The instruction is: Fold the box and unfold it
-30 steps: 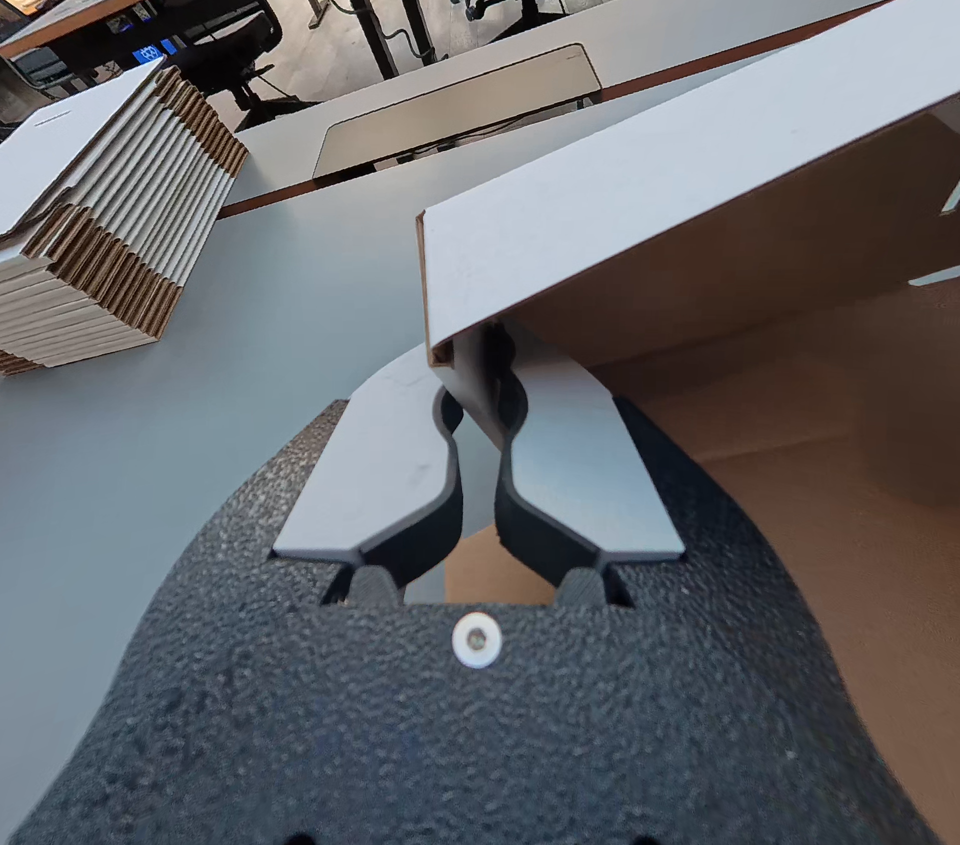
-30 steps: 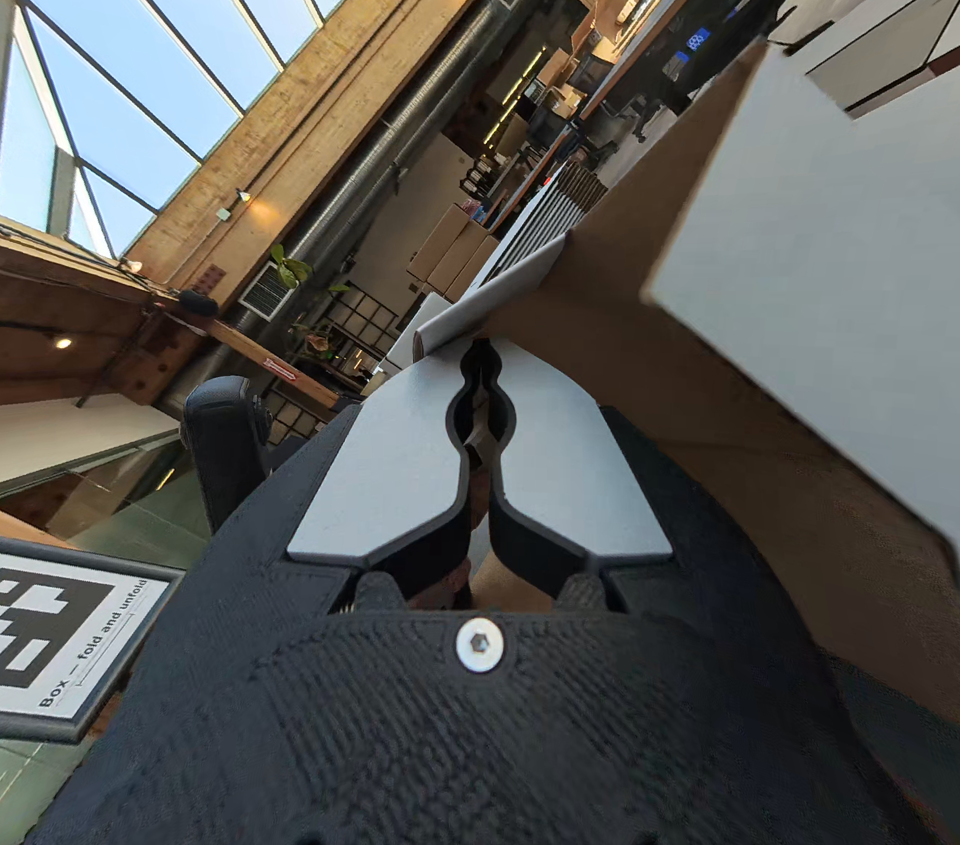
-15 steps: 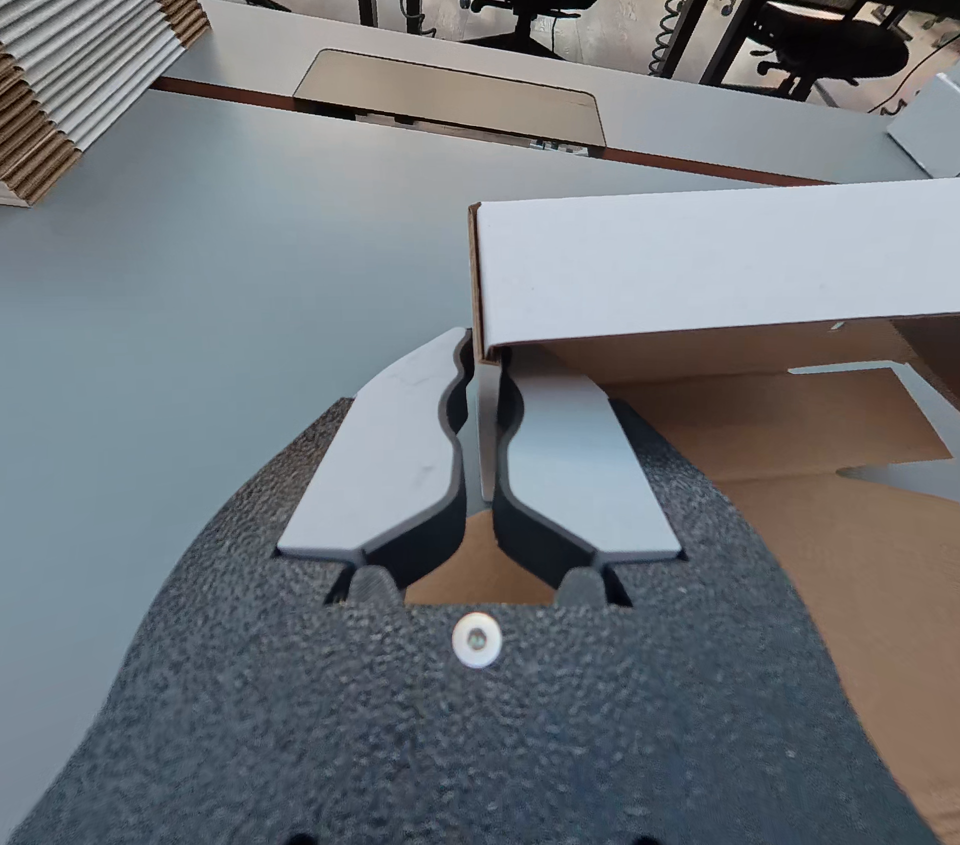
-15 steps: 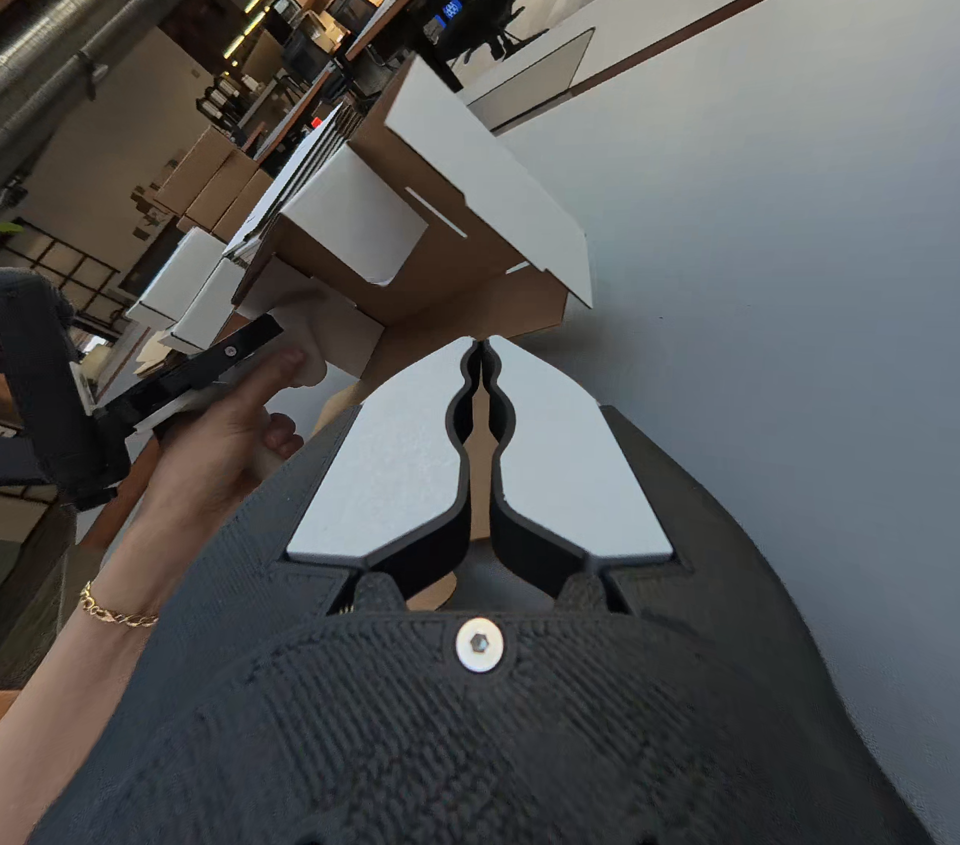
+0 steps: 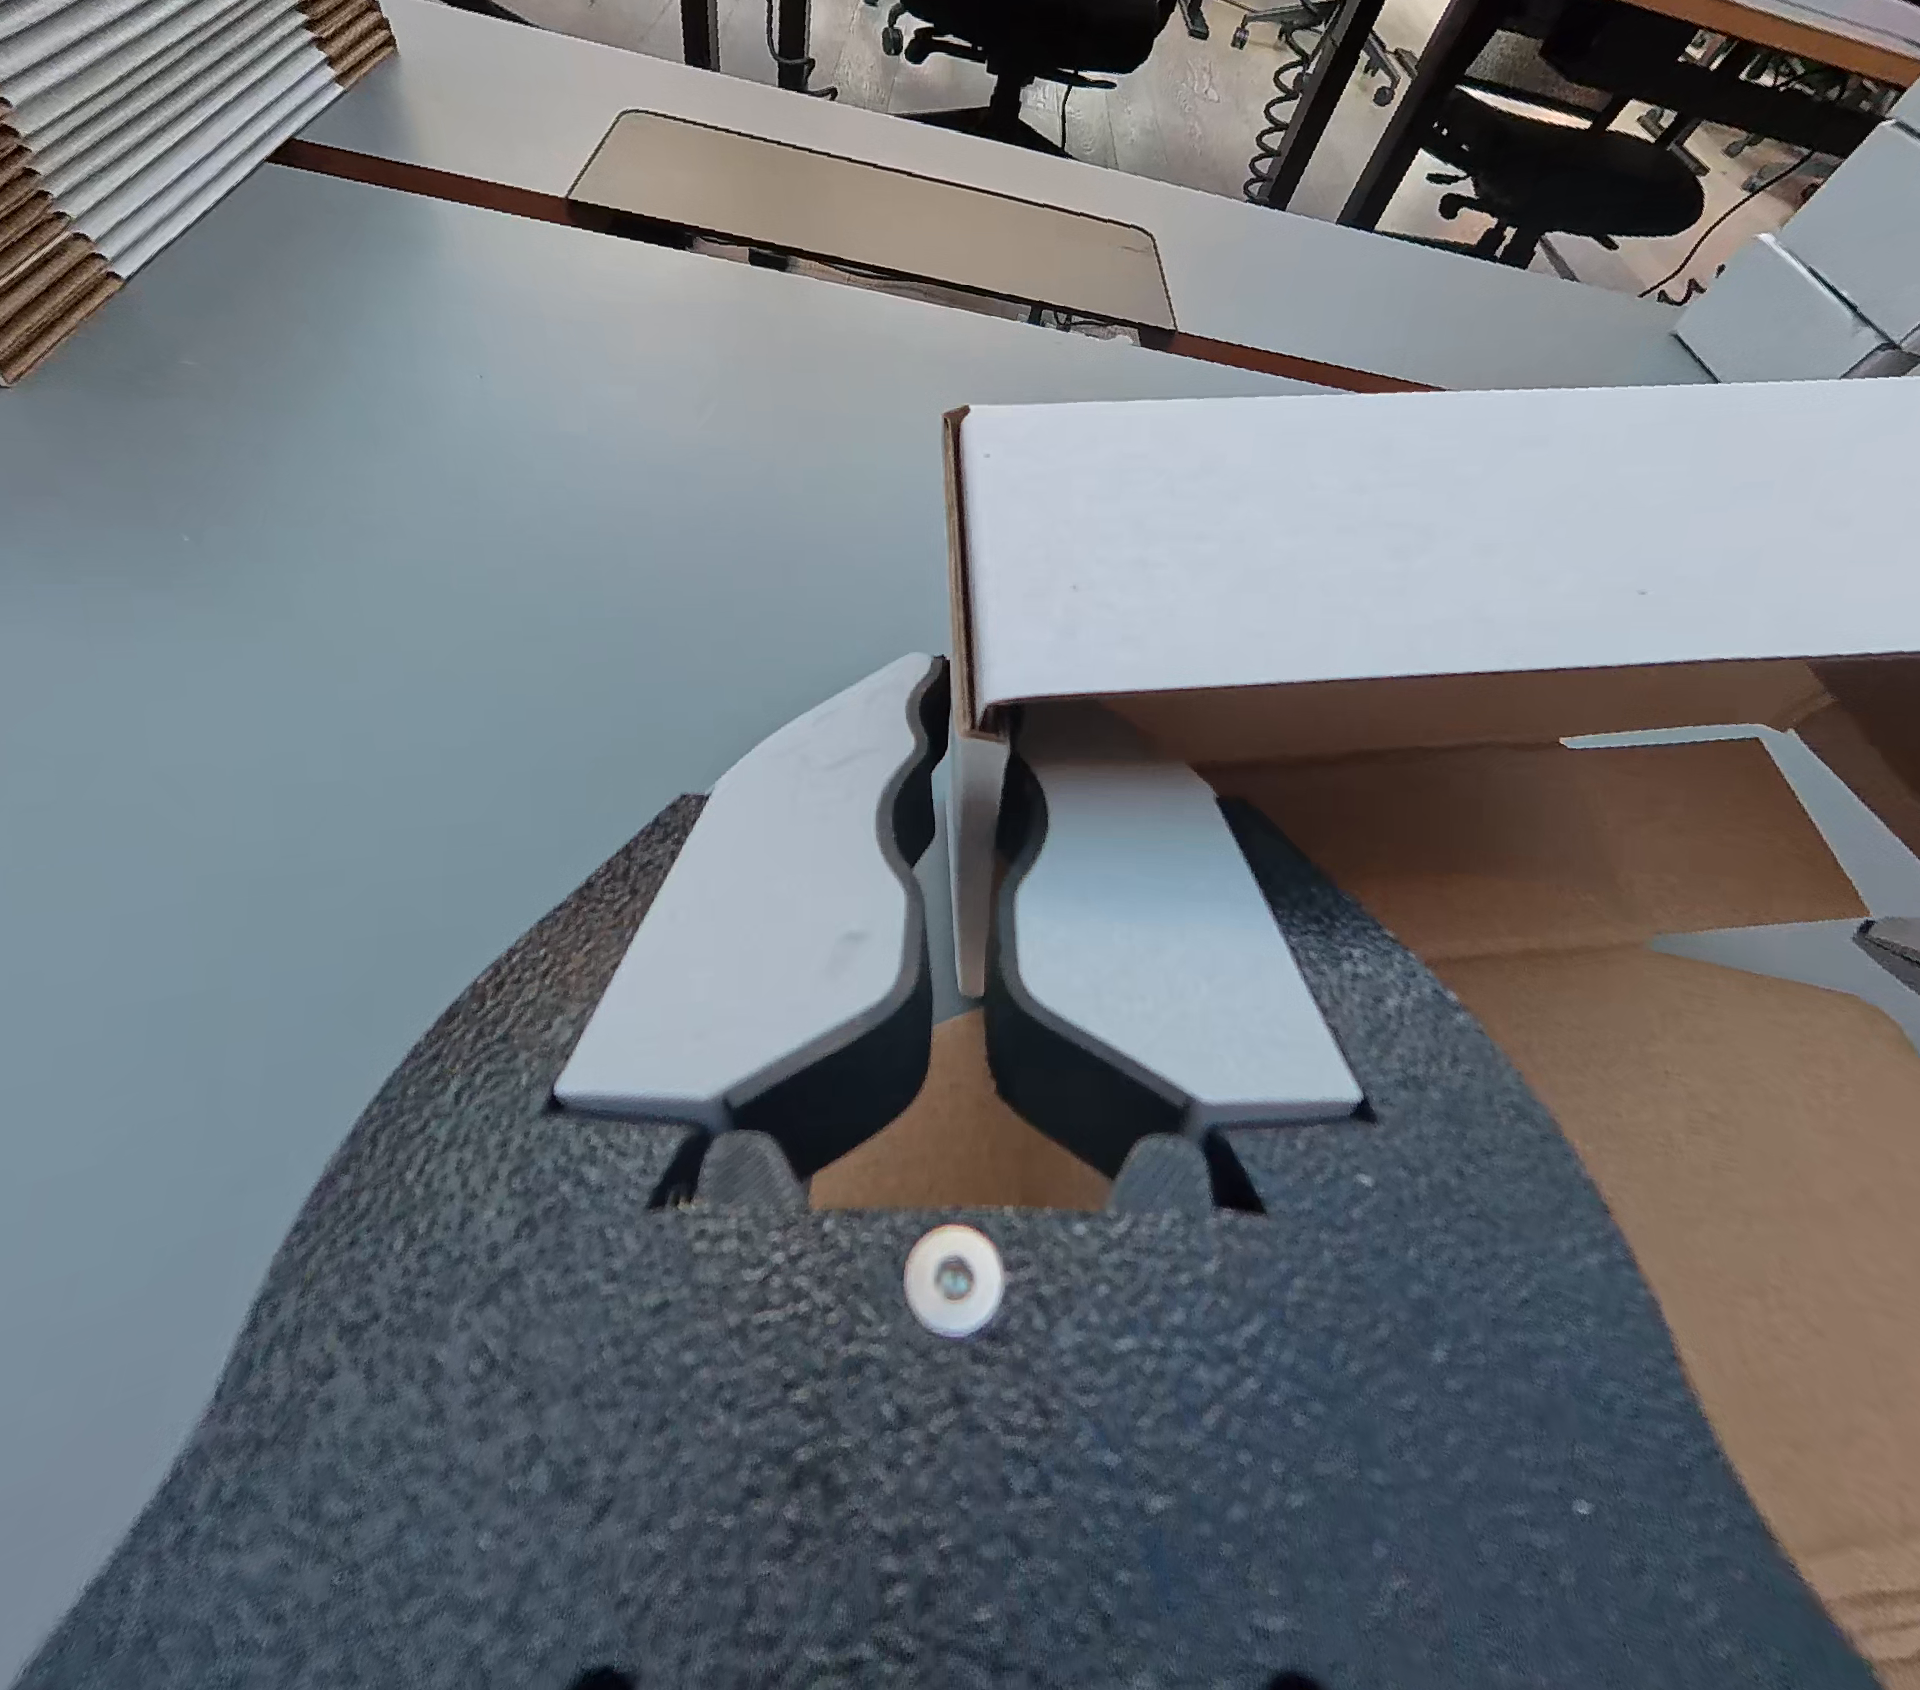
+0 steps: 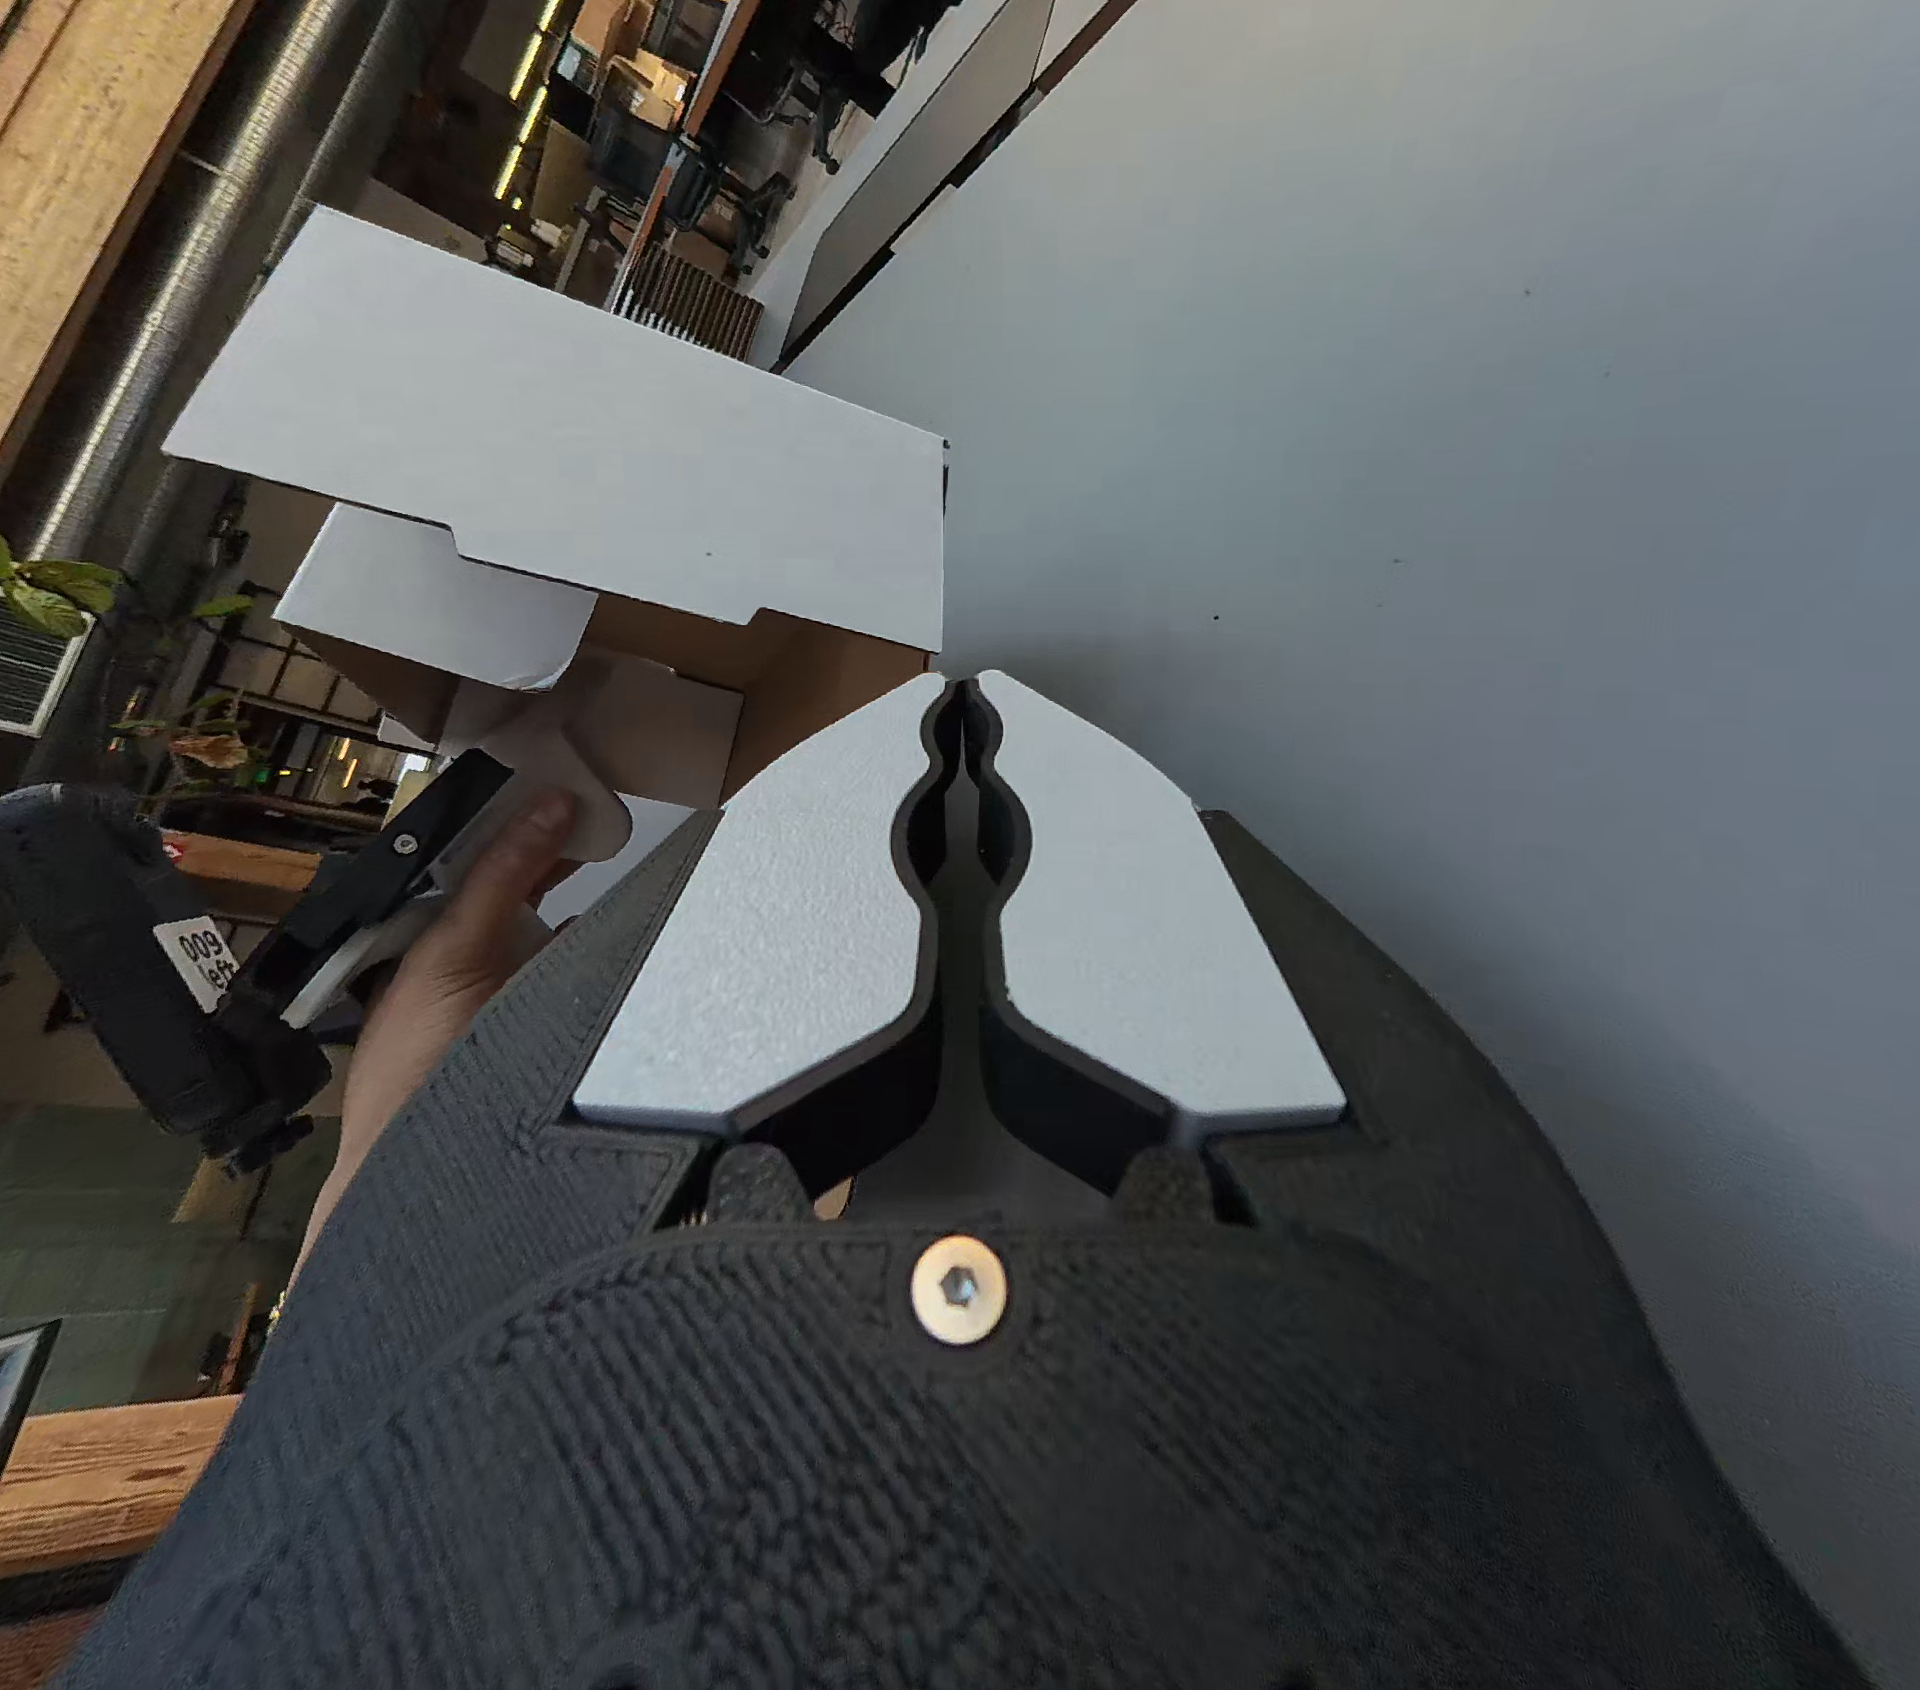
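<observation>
The box (image 5: 1455, 539) is white outside and brown inside, partly folded, with its walls up on the grey table (image 5: 416, 601). My left gripper (image 5: 977, 705) is shut on an upright white end flap at the box's near left corner. In the right wrist view the box (image 6: 582, 435) stands left of centre with its top panel raised. My right gripper (image 6: 956, 684) is shut, its tips right at the box's near corner, and no cardboard shows between its fingers. A hand (image 6: 468, 923) holds the left gripper (image 6: 395, 871) at the box's left side; its fingertips are hidden by a flap.
A tall stack of flat cardboard blanks (image 5: 156, 30) stands at the far left of the table and also shows in the right wrist view (image 6: 696, 300). Folded white boxes (image 5: 1818, 290) sit at the far right. A cable hatch (image 5: 883, 217) lies behind. Office chairs and desks stand beyond.
The box has come down from a tilted, lifted pose to level on the table. My right gripper has drawn back from inside the box to its corner. My left gripper kept its hold.
</observation>
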Available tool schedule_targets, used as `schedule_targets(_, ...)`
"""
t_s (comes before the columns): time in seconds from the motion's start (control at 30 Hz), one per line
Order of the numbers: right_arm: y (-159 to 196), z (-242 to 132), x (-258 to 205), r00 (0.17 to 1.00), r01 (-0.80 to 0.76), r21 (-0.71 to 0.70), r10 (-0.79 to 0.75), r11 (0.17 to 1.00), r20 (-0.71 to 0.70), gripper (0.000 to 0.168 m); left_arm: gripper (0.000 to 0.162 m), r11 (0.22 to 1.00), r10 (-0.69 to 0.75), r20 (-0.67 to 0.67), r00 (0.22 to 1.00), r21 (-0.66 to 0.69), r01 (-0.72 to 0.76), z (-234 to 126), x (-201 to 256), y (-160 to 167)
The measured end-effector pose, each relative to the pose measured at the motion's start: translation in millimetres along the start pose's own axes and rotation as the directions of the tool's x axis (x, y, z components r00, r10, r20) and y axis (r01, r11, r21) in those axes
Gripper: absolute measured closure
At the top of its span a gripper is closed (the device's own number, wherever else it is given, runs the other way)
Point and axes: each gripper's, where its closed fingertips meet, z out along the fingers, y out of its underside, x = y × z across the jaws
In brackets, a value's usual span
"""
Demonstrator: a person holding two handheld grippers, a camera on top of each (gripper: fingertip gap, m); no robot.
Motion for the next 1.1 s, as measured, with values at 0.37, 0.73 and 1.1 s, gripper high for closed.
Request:
schedule_targets(0.37,-2,3,-5,0.999,-0.019,0.036,0.018,0.999,0.040,0.168,0.156,1.000,0.011,-0.003,1.000,0.012,-0.011,-1,1,-1)
schedule_targets(0.73,-6,1,-16,0.997,0.058,0.117,-0.064,0.991,0.044,0.168,0.157,1.000,0.028,0.020,0.999,0.000,-0.028,-1,0,1)
schedule_targets(1.1,-1,-1,-16,0.996,0.090,0.110,-0.092,0.990,0.012,0.168,0.156,1.000,-0.026,-0.007,1.000,-0.010,0.026,0,-2,2)
